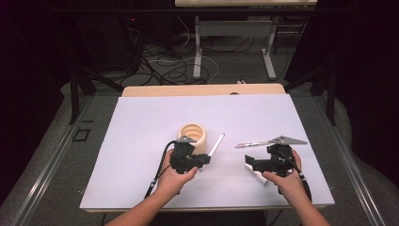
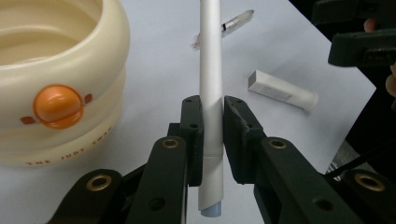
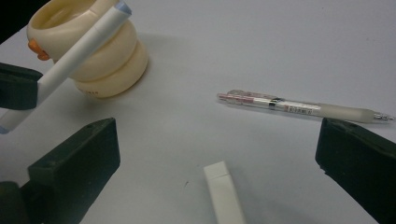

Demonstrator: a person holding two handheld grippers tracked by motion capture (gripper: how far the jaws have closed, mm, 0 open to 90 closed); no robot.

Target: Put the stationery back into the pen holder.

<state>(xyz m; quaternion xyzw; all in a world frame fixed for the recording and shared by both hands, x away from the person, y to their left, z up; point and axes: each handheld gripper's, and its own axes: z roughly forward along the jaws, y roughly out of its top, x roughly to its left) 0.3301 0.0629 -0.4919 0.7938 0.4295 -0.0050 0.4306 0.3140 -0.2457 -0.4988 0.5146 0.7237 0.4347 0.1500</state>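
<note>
My left gripper (image 1: 203,161) (image 2: 213,105) is shut on a white pen (image 1: 216,144) (image 2: 210,65) near its lower end, holding it lifted and slanted off the table. Just left of it stands a cream ribbed pot (image 1: 193,136) (image 2: 56,79) (image 3: 95,56) with an orange knob; in the right gripper view the white pen (image 3: 77,49) crosses in front of the pot. My right gripper (image 1: 249,162) (image 3: 219,137) stands open low over the mat. A clear pen with a pink refill (image 1: 251,144) (image 2: 231,22) (image 3: 299,106) lies beyond it. A short white tube (image 2: 282,89) (image 3: 224,191) lies flat between its jaws.
A white mat (image 1: 141,122) covers the wooden table (image 1: 202,89), whose front edge runs just by the person's forearms. Beyond the table, cables (image 1: 164,66) lie on the floor around the legs of another table (image 1: 270,52).
</note>
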